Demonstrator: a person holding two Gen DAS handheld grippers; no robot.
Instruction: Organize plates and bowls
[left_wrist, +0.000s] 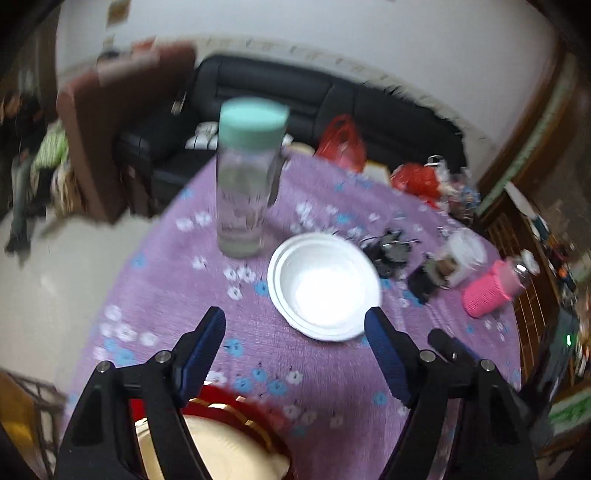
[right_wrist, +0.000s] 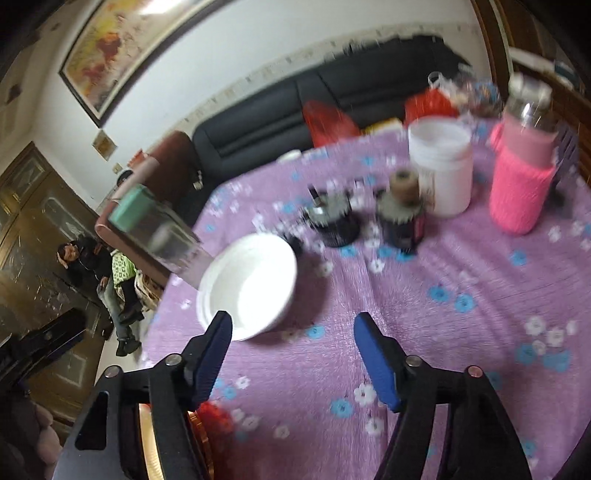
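Note:
A stack of white bowls (left_wrist: 325, 286) sits on the purple flowered tablecloth (left_wrist: 258, 343), just beyond my left gripper (left_wrist: 294, 314) and a little to its right. That gripper is open and empty. A red and gold plate (left_wrist: 229, 443) lies under it at the table's near edge. In the right wrist view the white bowls (right_wrist: 251, 284) are ahead and to the left of my right gripper (right_wrist: 293, 318), whose left fingertip overlaps their rim in the picture. It is open with only cloth between its fingers. The plate's edge (right_wrist: 210, 417) shows at the bottom left.
A clear bottle with a teal lid (left_wrist: 247, 184) stands behind the bowls. To their right are small dark jars (right_wrist: 336, 221), a white tub (right_wrist: 441, 166) and a pink-sleeved bottle (right_wrist: 521, 177). Red bags (left_wrist: 343, 144) and a black sofa (left_wrist: 295, 92) lie beyond. A person (right_wrist: 92, 266) sits far left.

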